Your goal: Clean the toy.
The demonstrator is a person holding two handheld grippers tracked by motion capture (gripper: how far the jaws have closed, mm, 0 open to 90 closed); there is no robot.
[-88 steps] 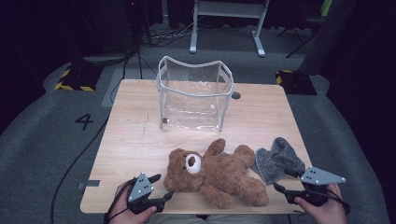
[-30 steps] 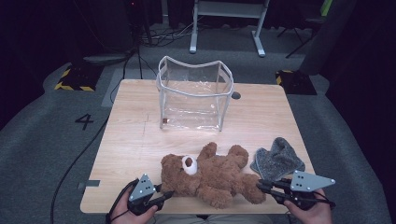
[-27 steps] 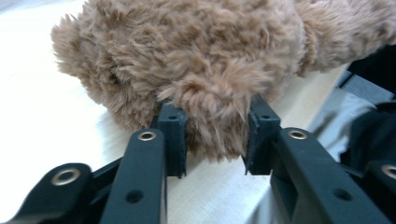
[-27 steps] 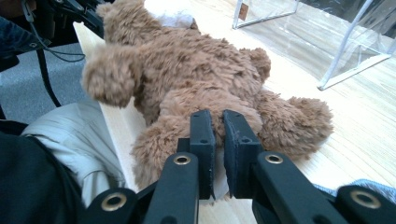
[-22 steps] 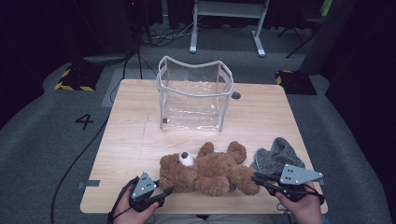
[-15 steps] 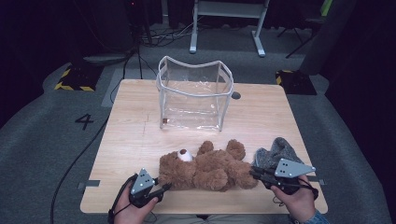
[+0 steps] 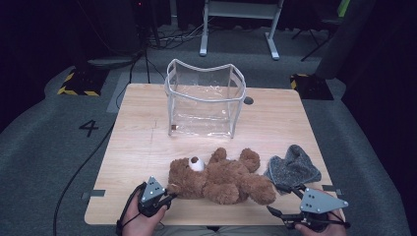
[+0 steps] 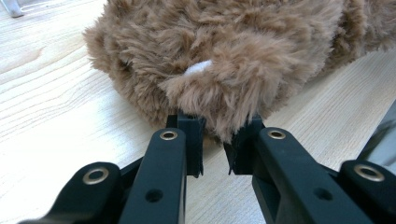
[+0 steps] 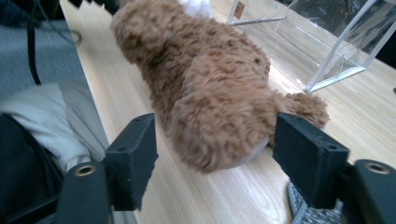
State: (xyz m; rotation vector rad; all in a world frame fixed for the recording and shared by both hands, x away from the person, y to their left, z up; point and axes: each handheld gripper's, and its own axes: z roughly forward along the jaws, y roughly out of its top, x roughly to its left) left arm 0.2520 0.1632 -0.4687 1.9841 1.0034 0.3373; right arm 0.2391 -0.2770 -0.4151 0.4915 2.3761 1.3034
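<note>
Now the left gripper (image 7: 167, 200) pinches the teddy bear (image 7: 221, 176) by its fur at the tabletop's (image 7: 275, 123) near edge — the right gripper's (image 7: 287, 200) fingers have just opened, released around a leg.

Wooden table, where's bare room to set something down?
The wooden table is bare along its left side, beside the clear plastic bag, and at the far right between that bag and the grey knit hat. The near edge is crowded by the brown teddy bear, hat and both grippers.
</note>
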